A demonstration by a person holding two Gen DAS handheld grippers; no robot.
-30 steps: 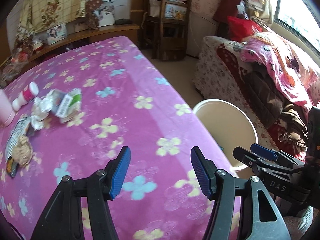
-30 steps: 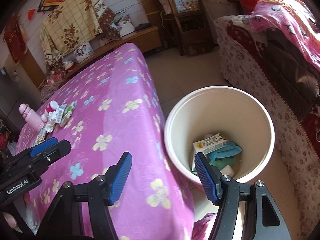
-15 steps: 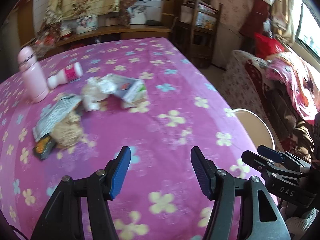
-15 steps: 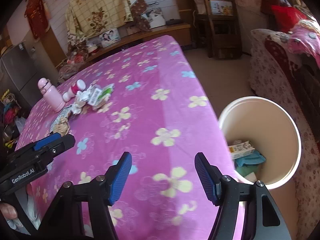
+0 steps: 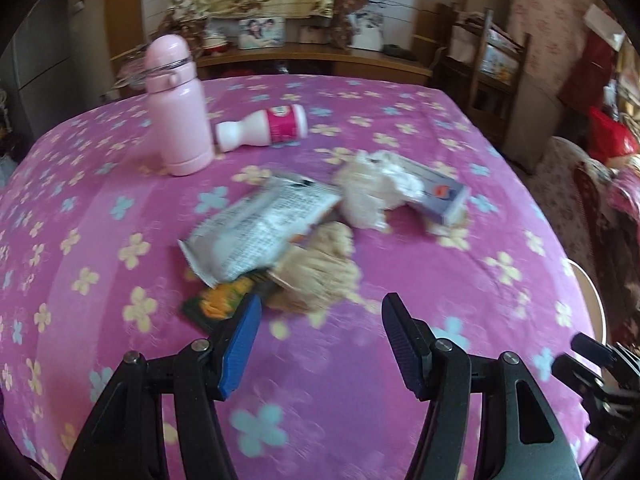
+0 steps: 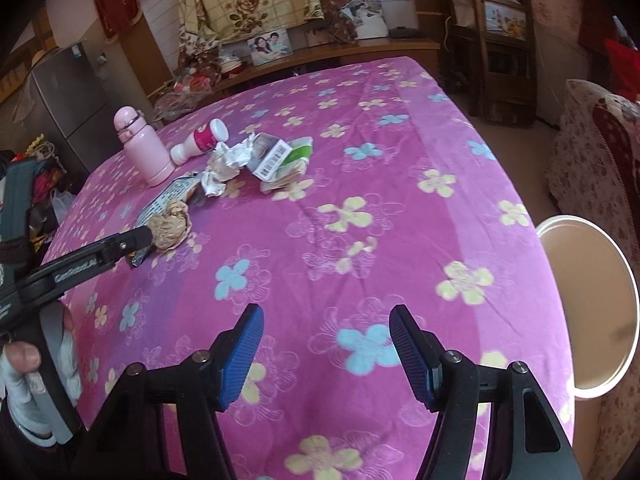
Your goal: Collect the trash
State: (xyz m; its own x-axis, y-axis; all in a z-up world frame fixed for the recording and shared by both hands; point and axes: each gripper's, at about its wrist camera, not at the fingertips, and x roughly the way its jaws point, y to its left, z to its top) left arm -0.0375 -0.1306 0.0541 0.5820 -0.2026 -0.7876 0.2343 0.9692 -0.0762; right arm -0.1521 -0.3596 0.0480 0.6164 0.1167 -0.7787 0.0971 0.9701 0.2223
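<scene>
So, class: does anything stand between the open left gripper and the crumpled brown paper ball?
Nothing visible does. The left gripper is open just short of the brown paper ball, with only bare tablecloth between them.

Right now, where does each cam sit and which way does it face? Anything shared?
Left wrist: on the left gripper, low over the pink tablecloth, facing the trash pile; open blue-padded fingers frame the tan paper wad.
Right wrist: on the right gripper, further back, facing across the table; its open fingers, the left gripper and a gloved hand show; white bin at right.
Shared: wad, pink flask, yogurt bottle.
</scene>
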